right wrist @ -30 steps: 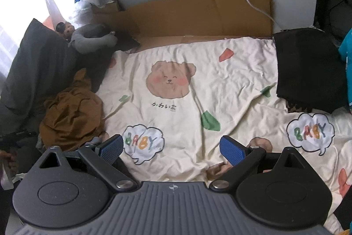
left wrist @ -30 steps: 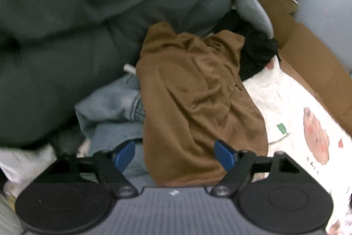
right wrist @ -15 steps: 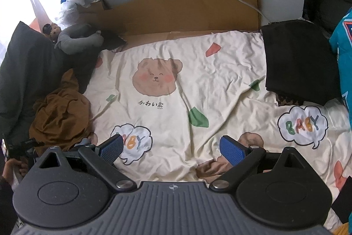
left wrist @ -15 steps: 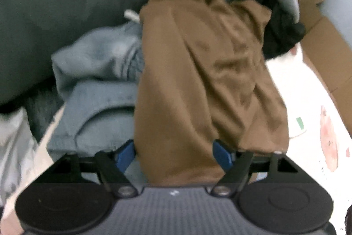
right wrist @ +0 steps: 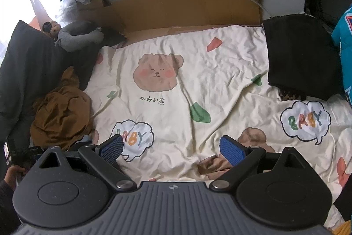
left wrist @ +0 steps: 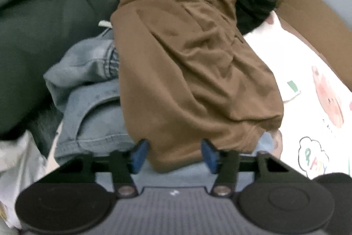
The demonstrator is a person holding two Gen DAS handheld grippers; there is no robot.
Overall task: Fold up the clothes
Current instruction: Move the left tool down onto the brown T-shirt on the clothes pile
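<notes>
A crumpled brown garment [left wrist: 193,72] lies on top of light blue jeans [left wrist: 92,102] at the left side of the bed. My left gripper [left wrist: 173,153] is at its near hem, jaws partly closed with the brown cloth bunched between the blue pads, a wide gap still between them. From the right wrist view the same brown garment [right wrist: 61,111] sits at the left edge of the cream bear-print sheet [right wrist: 198,72]. My right gripper [right wrist: 171,147] hovers open over the sheet, nothing between its fingers.
A dark green quilt [left wrist: 44,3] is heaped behind the pile. A folded black garment [right wrist: 301,54] lies at the sheet's right, a teal garment [right wrist: 345,36] beyond it. Cardboard [right wrist: 187,3] lines the far edge, with a grey plush [right wrist: 79,36] at the back left. A hand [right wrist: 11,171] shows bottom left.
My left gripper has moved down onto the brown garment's near hem and its jaws have narrowed around the cloth. The right gripper has drifted slightly and stays open.
</notes>
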